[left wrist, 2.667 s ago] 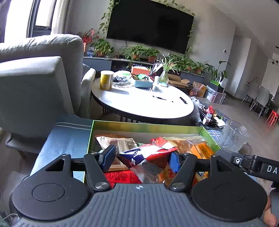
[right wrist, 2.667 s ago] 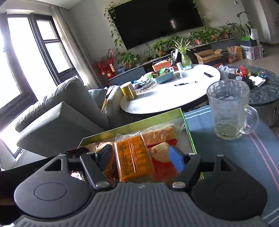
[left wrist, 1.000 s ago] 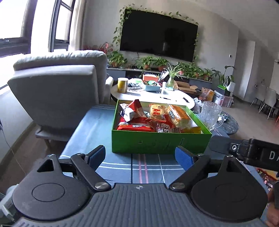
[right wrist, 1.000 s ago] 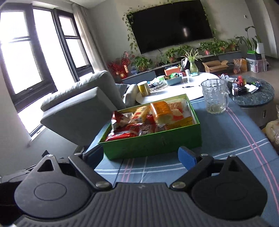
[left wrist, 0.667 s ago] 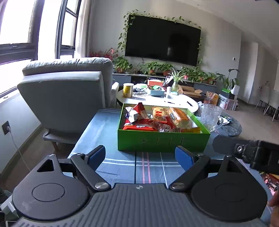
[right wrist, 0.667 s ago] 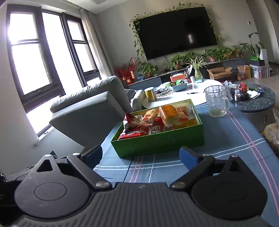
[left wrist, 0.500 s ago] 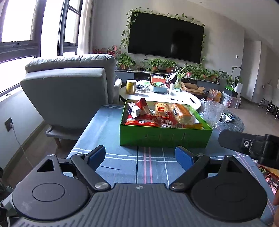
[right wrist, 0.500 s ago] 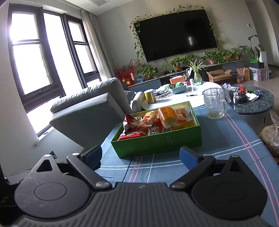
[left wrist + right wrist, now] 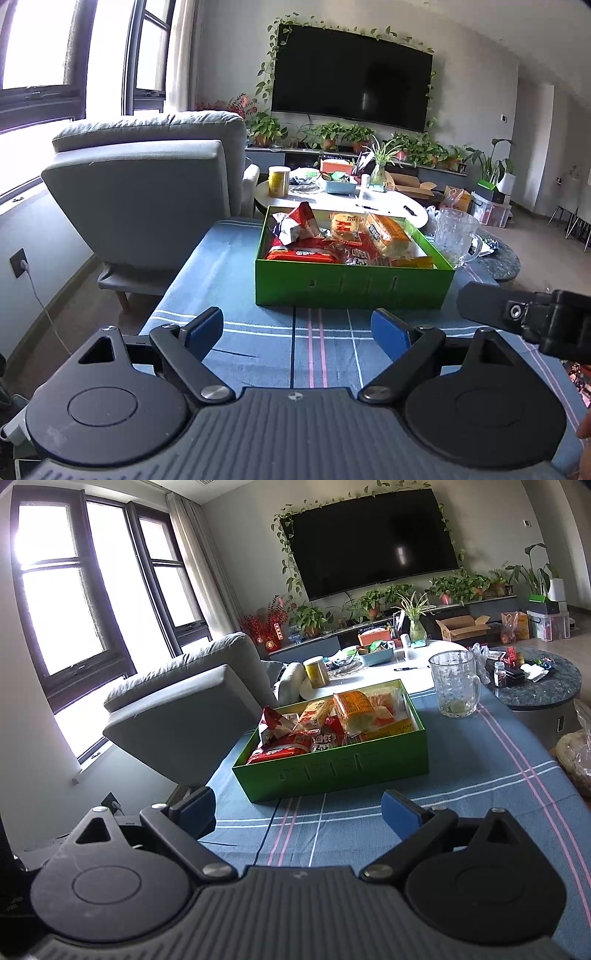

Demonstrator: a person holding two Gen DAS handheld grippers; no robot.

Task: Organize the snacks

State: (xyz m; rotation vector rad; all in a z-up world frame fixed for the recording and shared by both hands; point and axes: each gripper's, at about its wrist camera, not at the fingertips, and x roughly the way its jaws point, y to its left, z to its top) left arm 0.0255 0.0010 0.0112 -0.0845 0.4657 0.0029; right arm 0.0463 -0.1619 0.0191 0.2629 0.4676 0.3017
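Blue tablecloth (image 9: 236, 258), green snack box (image 9: 351, 284) now farther off, both hand-held grippers (image 9: 297, 328) (image 9: 295, 810) wide open, empty

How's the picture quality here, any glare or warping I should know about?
Left wrist view: windows blown out white, walls bowed by the fisheye, green box sharp. Right wrist view: same window glare, a small reflection on the TV, snacks clear.

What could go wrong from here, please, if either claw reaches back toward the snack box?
The glass mug stands just beyond the green box's far right corner, so a reach there by the open right claw might tip it. The orange packet lies propped high on the pile and could slide out. The open left claw could also snag the loose striped cloth.
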